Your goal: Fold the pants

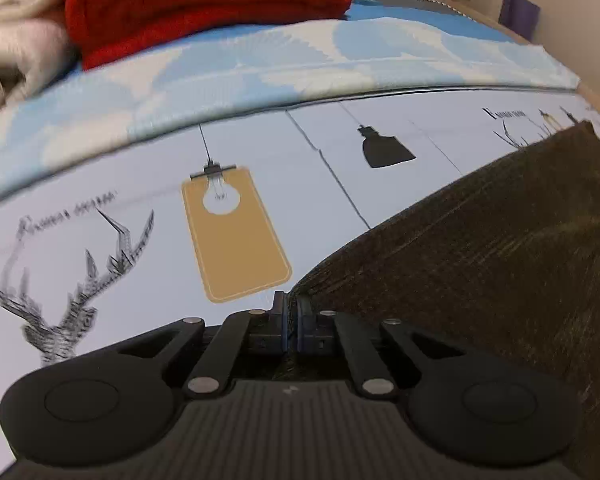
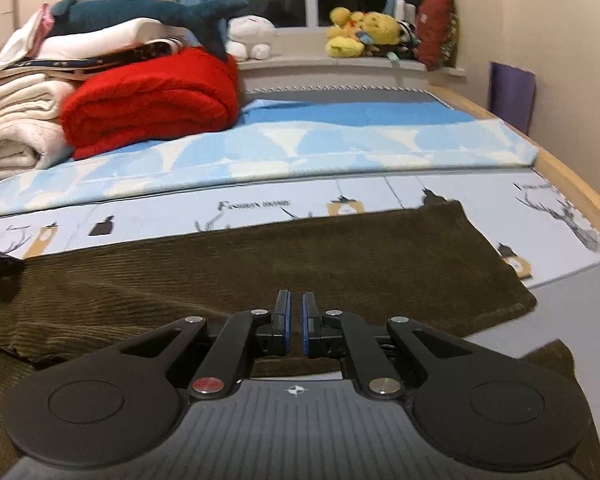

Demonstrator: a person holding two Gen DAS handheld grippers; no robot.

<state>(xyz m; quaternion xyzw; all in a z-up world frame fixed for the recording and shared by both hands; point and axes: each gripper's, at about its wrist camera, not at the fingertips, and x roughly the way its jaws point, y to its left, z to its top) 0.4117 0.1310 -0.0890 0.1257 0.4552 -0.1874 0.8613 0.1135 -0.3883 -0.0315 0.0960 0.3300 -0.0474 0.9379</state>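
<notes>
The brown corduroy pants (image 2: 260,264) lay flat on the printed mat (image 2: 560,200), and everything here hung on that long brown strip. In the right wrist view their long axis ran crosswise, left to right, with a hemmed end at the right and the rest trailing off past the left border. A second layer of the same cloth sat nearer the camera, so a fold looked to be under way already (a judgement, not a certainty).

The left gripper (image 1: 291,304) sat right at the pants' near edge, its jaws pressed together with a sliver of brown cloth apparently caught between the pads. It was pinching the pants' edge, as far as that view showed. From it the pants stretched away up and to the right, toward their far corner.

The right gripper (image 2: 296,312) hovered over the middle of the pants, jaws brought close with only a narrow gap and nothing between them. Cloth lay directly beneath and ahead of it.

So the left one was on the edge, the right one over the body: the left looked nearer to a useful hold. Beyond the pants lay the blue patterned blanket (image 2: 300,140), and farther left of it the red blanket (image 2: 152,96), well apart from the pants.
</notes>
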